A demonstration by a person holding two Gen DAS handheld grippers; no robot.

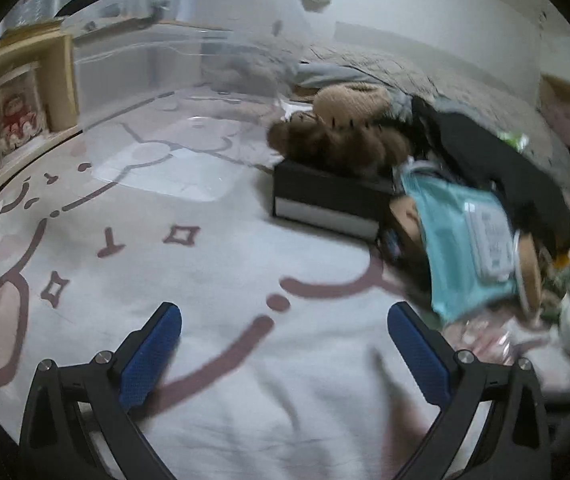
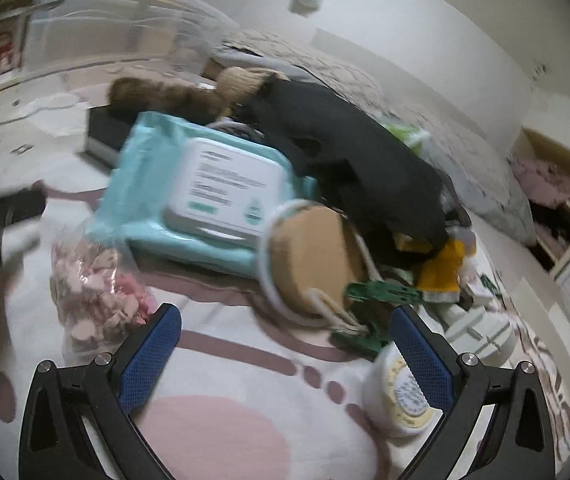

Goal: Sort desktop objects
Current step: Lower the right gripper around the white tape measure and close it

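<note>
Sorting not yet begun. Left gripper (image 1: 285, 344) released over bare rug (image 1: 213, 272), clear bin (image 1: 189, 80) beyond. Right gripper (image 2: 285, 344) released before the pile: wipes pack (image 2: 205, 184), round brush (image 2: 309, 256). Next, probably: closing on one item.

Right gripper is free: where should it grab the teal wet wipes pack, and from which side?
Judging by the right wrist view, take the wet wipes pack by its soft near-left edge, coming in low with the right gripper. That edge is clear; the far side is overlapped by the black garment.
</note>
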